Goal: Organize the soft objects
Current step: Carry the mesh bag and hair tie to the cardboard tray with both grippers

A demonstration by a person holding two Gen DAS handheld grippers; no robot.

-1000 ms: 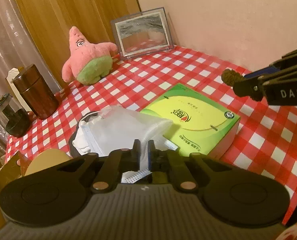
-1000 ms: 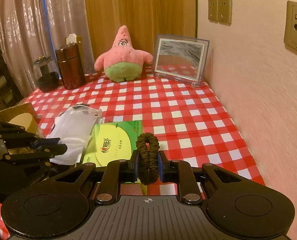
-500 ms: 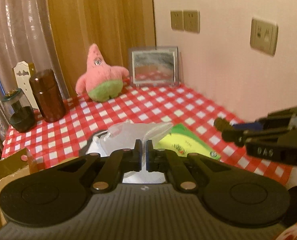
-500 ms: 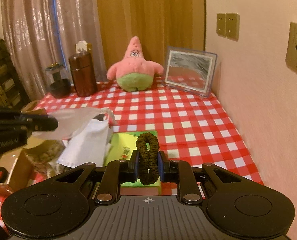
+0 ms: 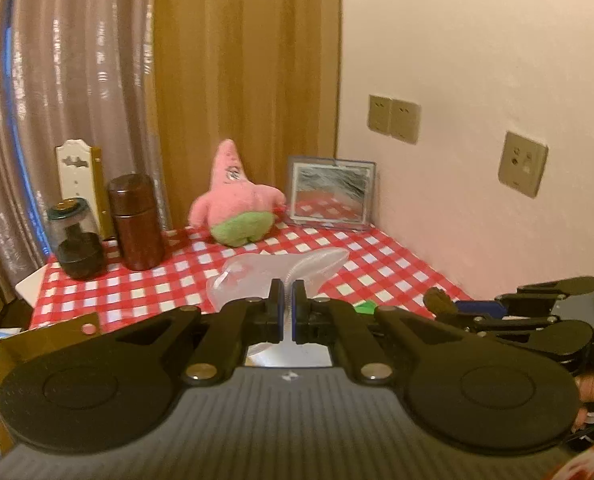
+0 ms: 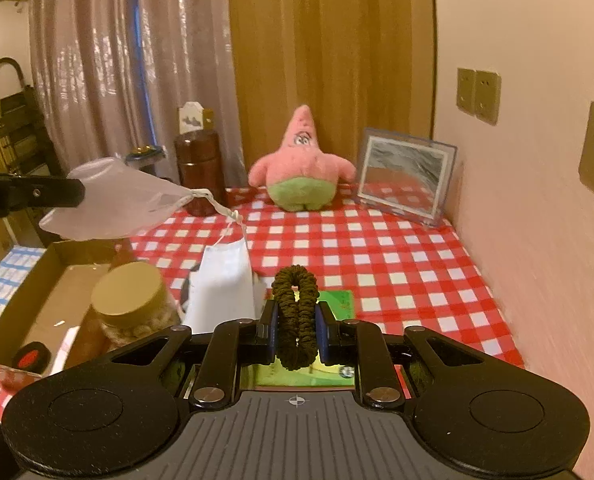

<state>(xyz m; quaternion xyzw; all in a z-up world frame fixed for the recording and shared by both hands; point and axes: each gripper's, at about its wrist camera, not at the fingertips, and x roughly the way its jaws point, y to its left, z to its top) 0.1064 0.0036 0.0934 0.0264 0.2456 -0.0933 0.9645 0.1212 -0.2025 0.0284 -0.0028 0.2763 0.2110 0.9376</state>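
Gripping, left: the left gripper (image 5: pixel 285 300) is clamped shut on a translucent drawstring pouch (image 6: pixel 113 204), now lifted clear of the checked tablecloth (image 6: pixel 377 248) it lay on a second ago.
Gripping, right: the right gripper (image 6: pixel 295 326) pinches a dark scrunchie (image 6: pixel 295 312) between narrow jaws, unchanged, and has risen a little.
Meaning: pouch and scrunchie are both airborne and apart; probably the scrunchie goes into the pouch next.
Hanging: a white face mask (image 6: pixel 223 284) dangles by the cord below the pouch.
Hidden: the pouch's mouth cannot be made out; the green box (image 6: pixel 337 304) is mostly covered by the right gripper.
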